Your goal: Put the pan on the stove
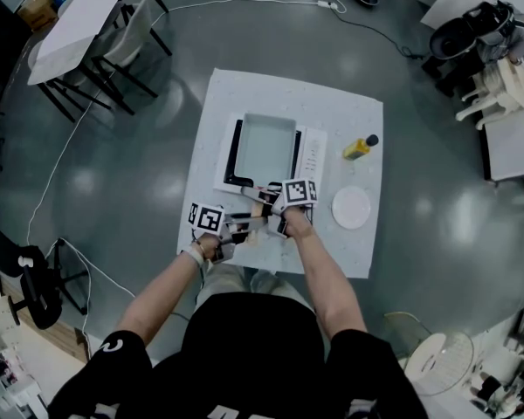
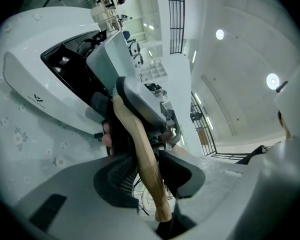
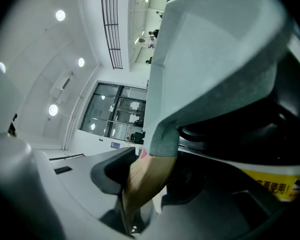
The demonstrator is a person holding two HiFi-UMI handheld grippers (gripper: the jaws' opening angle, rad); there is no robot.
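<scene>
Since the left gripper (image 2: 147, 174) and right gripper (image 3: 147, 176) both have their fingers clamped on the wooden handle (image 2: 140, 149), the square pan (image 1: 266, 145) over the stove (image 1: 313, 151) on the bench (image 1: 244, 90) looks rigid and front-heavy, so a hold near its body should curb tipping.

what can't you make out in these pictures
- Whether the pan touches the stove: head view looks from above; in both gripper views the pan's wall hides its base.
- Stove's panel print: head view, too small.
- Bottle label: head view, too small.
</scene>
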